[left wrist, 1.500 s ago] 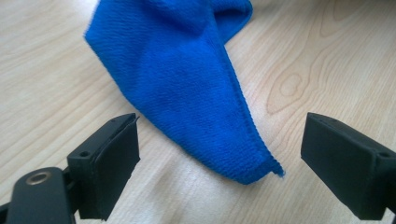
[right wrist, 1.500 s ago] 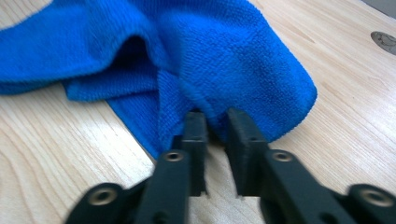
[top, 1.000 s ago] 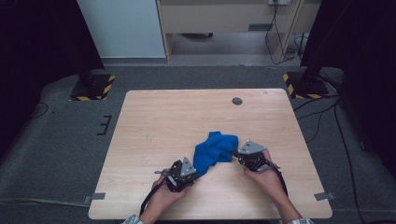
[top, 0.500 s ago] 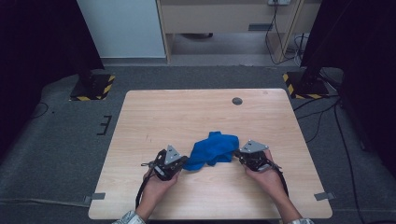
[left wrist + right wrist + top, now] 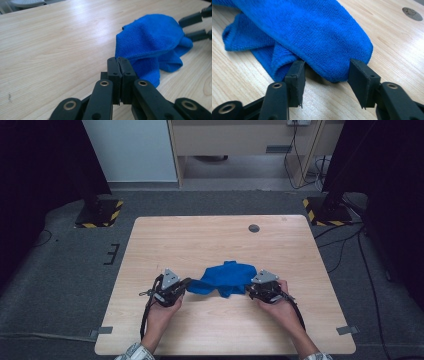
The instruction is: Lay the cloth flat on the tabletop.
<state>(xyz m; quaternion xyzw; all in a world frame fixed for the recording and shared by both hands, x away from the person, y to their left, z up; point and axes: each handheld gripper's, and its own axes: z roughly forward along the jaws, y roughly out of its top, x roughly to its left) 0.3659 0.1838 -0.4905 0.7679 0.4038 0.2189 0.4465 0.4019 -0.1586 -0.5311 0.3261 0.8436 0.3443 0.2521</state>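
A blue cloth (image 5: 227,277) lies rumpled on the wooden table (image 5: 200,240), drawn out sideways between the two grippers. My left gripper (image 5: 186,284) is at its left end, jaws pressed together (image 5: 120,62), and the cloth's (image 5: 150,40) near corner runs in behind the tips as if pinched there. My right gripper (image 5: 248,289) is at the right end. Its jaws have just been opening and stand apart (image 5: 325,67), with a fold of the cloth (image 5: 312,30) lying loose between them, untouched by the pads. The right gripper's jaws (image 5: 192,26) also appear beyond the cloth in the left gripper view.
A dark round grommet (image 5: 254,228) sits in the table near its far edge. Stands with yellow-and-black bases (image 5: 100,215) (image 5: 325,210) flank the table on the grey floor. Cables trail at the right.
The left gripper moved left and drew the cloth out from a bunch into a long strip. The right gripper stayed put and its jaws opened off the cloth.
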